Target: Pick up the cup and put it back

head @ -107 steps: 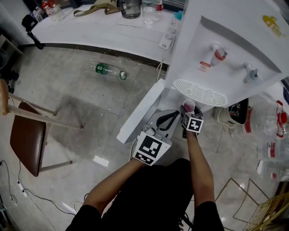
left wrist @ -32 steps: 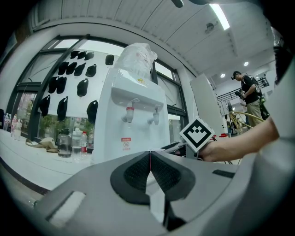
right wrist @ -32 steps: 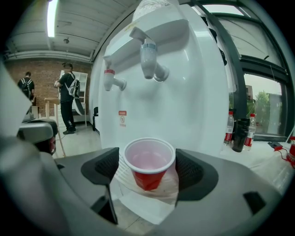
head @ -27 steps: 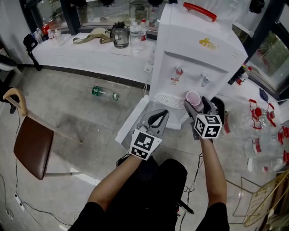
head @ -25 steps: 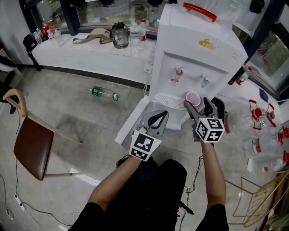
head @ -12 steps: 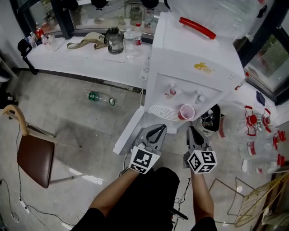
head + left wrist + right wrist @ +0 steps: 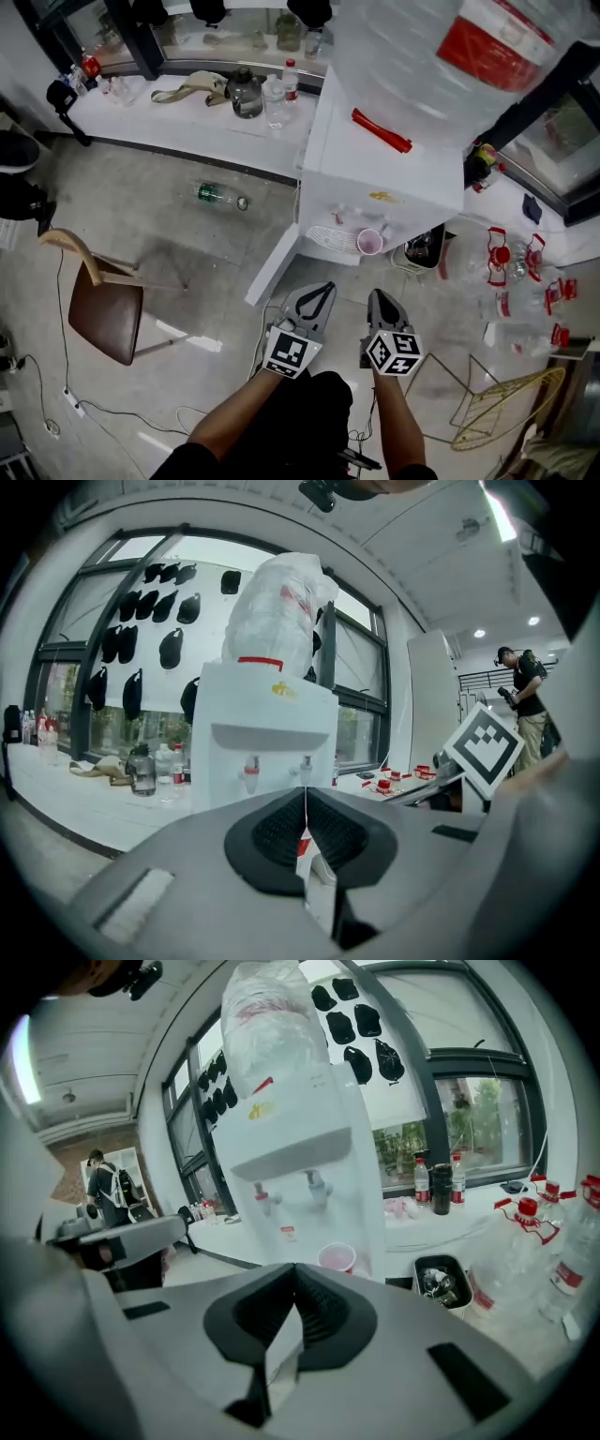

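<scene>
A pink cup [image 7: 370, 242] stands upright on the drip tray [image 7: 333, 238] of the white water dispenser [image 7: 384, 169], under its taps; it also shows in the right gripper view as a pink cup [image 7: 337, 1258]. My right gripper [image 7: 381, 302] is pulled back well short of the cup, jaws shut with nothing between them. My left gripper [image 7: 317, 292] hangs beside it, also shut and empty. In the left gripper view the left gripper [image 7: 305, 799] points at the dispenser [image 7: 267, 738]. In the right gripper view the right gripper [image 7: 294, 1277] has its tips together below the cup.
The dispenser's lower door [image 7: 274, 265] hangs open to the left. A brown chair [image 7: 105, 317] stands at left, a green bottle [image 7: 218, 196] lies on the floor, bottles [image 7: 275, 98] stand on the white counter. Water jugs [image 7: 502, 267] and a wire rack [image 7: 497, 405] sit at right.
My right gripper let go of the cup on the drip tray, drew back toward me and shut. Both grippers now sit farther from the dispenser; the head view has tilted up.
</scene>
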Available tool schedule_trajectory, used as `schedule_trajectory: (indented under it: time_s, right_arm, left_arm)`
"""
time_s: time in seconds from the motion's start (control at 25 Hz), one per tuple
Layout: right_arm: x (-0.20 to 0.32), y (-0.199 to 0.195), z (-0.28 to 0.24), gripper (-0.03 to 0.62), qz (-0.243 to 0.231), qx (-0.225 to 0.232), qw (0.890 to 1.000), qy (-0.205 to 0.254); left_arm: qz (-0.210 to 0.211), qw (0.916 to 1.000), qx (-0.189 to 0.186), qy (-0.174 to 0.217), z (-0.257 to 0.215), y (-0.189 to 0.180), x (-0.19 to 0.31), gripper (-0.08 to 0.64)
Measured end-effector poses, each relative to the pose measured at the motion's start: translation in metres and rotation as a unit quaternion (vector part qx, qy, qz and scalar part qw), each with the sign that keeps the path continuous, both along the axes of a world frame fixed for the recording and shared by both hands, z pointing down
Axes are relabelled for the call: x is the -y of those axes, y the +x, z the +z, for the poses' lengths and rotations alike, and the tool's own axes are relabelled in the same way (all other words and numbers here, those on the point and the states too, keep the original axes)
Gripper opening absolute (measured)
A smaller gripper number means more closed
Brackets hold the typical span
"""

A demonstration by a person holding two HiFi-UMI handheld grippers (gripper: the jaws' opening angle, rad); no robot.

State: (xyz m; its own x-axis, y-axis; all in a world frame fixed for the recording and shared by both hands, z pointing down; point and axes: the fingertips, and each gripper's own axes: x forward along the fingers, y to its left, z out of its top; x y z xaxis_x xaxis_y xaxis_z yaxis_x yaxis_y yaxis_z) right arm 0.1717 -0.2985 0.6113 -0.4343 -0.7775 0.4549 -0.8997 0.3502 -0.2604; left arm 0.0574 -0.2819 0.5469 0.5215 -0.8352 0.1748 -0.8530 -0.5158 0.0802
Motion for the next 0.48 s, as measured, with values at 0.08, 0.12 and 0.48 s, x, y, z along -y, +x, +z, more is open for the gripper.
schedule_trajectory:
  time_s: [0.08, 0.12, 0.48]
  right_arm:
    - [-0.016, 0.0, -0.033, -0.003, 0.001, 0.005, 1.0, -0.008]
    - [-0.027, 0.001, -0.051, -0.003, -0.001, 0.005, 1.0, -0.012]
    - [-0.156, 0.003, -0.23, -0.003, -0.021, 0.023, 0.999, -0.022]
  left_arm:
    - [-0.009, 0.9999, 0.004, -0.011, -0.033, -0.002, -0.016, 0.008]
    - [-0.015, 0.9997, 0.003, -0.017, -0.05, -0.002, -0.027, 0.008]
    - [-0.056, 0.998, -0.014, -0.026, -0.236, 0.008, -0.156, 0.008]
